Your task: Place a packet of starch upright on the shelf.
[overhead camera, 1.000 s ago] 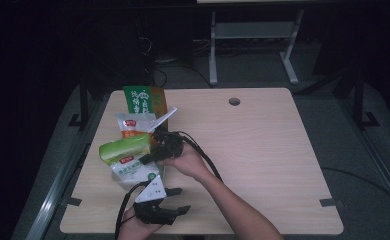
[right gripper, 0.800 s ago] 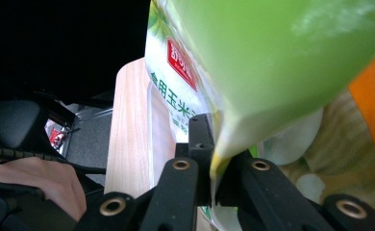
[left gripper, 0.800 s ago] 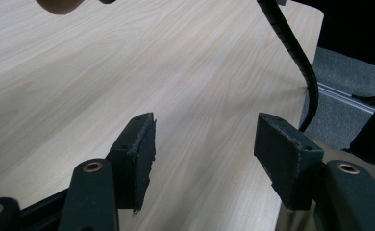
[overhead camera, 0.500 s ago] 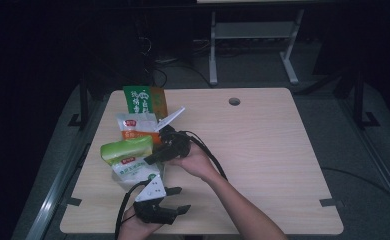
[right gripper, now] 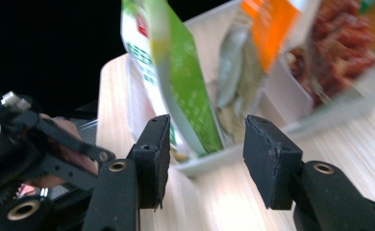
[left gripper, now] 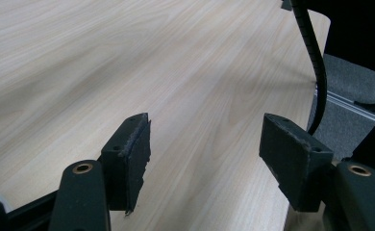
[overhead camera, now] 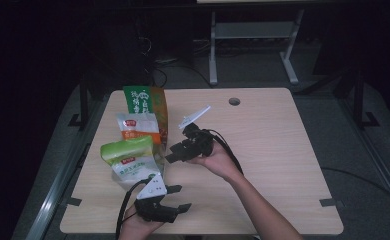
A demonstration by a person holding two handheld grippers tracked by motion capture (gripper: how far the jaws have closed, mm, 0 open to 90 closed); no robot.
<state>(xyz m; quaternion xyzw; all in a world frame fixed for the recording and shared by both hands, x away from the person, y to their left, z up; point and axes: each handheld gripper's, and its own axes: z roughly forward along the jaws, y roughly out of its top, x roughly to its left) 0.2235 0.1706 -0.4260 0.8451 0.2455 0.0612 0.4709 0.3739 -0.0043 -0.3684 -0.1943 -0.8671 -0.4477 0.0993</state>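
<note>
Several snack bags stand in a row at the table's left. The light green bag [overhead camera: 125, 149] [right gripper: 185, 86] stands closest to my right gripper [overhead camera: 172, 153] [right gripper: 202, 144]. That gripper is open and its jaws have just been opening. Nothing sits between them; the green bag's edge and a white tray rim [right gripper: 209, 161] lie just ahead. Behind it are an orange-and-white bag [overhead camera: 135, 127] [right gripper: 267, 24] and a tall green-and-orange bag [overhead camera: 145, 102]. My left gripper [overhead camera: 180, 197] [left gripper: 205, 149] rests near the front edge, open over bare wood; its jaws have also just been widening.
The wooden table [overhead camera: 273, 150] [left gripper: 128, 57] has a round cable hole [overhead camera: 234, 101] at the back. A white-and-green pouch [overhead camera: 133, 172] sits in front of the green bag. A black cable [left gripper: 315, 62] hangs by the table's edge. Metal stand legs [overhead camera: 253, 45] are beyond the table.
My right gripper let go of the green bag and drew back to the right, jaws spreading. The green bag stays standing in the row. The left hand kept still.
</note>
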